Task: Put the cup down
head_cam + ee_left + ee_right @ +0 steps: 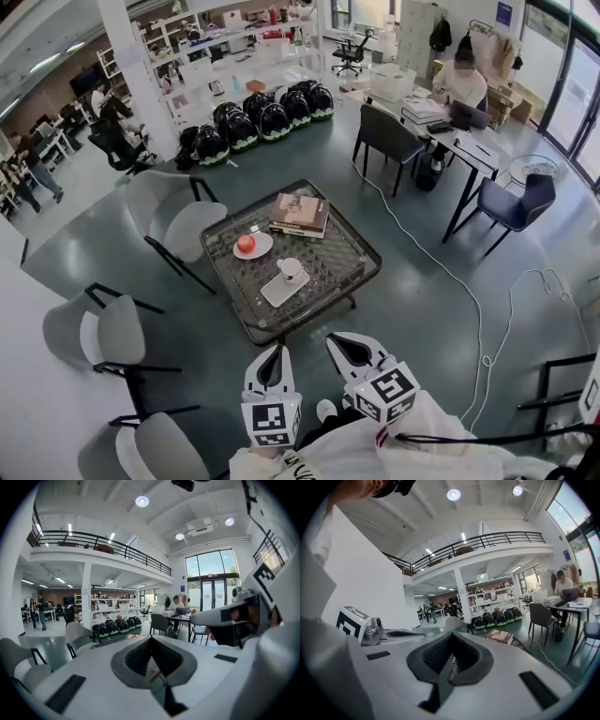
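A white cup [292, 268] stands upright on a square white saucer [278, 290] near the front of the glass coffee table [362, 273]. Both grippers hang well short of the table, at the bottom of the head view. The tips of my left gripper [272, 351] meet with nothing between them, and they look the same in the left gripper view [151, 640]. My right gripper [341, 341] is likewise shut and empty, with its jaws together in the right gripper view [451, 638]. Neither gripper touches the cup.
On the table also lie a red apple on a round plate [247, 245] and a stack of books [300, 214]. Grey chairs [184, 228] [108, 333] stand to its left. A white cable [473, 300] runs across the floor on the right. A person sits at a desk [461, 84] behind.
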`<action>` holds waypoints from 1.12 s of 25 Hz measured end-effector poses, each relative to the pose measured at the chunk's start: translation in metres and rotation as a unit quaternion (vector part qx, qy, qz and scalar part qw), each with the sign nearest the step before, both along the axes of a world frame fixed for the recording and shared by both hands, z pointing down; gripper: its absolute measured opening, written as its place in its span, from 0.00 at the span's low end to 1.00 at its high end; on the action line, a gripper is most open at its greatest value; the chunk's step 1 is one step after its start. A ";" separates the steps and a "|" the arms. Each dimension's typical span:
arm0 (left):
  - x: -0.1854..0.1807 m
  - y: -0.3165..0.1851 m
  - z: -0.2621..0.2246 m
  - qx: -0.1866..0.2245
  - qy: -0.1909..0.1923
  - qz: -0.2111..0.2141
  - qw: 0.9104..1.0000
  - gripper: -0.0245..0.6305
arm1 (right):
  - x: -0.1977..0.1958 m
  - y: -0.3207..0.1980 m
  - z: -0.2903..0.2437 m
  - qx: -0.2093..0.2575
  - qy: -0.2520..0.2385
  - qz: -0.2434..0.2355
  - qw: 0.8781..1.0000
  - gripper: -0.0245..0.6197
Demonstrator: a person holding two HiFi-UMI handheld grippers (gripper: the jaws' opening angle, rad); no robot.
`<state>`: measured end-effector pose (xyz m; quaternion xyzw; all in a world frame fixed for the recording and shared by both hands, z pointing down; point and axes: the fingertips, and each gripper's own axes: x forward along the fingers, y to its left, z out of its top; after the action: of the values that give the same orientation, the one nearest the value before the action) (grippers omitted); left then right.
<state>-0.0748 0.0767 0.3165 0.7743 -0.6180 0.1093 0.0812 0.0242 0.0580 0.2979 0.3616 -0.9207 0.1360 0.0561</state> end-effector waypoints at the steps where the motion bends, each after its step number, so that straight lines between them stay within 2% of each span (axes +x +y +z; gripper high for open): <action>1: 0.003 -0.002 -0.002 0.001 0.000 0.000 1.000 0.05 | -0.001 -0.001 -0.001 0.001 -0.002 -0.003 1.000 0.05; 12: 0.026 -0.005 -0.034 0.024 -0.012 -0.017 1.000 0.05 | 0.018 -0.017 -0.022 0.018 -0.008 -0.018 1.000 0.05; 18: 0.055 -0.012 -0.039 0.034 -0.021 -0.023 0.999 0.05 | 0.046 -0.031 -0.024 0.027 -0.016 -0.014 0.999 0.05; 28: 0.074 -0.016 -0.042 0.035 -0.027 -0.021 0.999 0.05 | 0.065 -0.032 -0.019 0.027 -0.012 -0.016 0.999 0.05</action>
<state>-0.0007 0.0605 0.2744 0.7604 -0.6394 0.1064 0.0398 0.0889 0.0261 0.2794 0.3469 -0.9302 0.1142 0.0370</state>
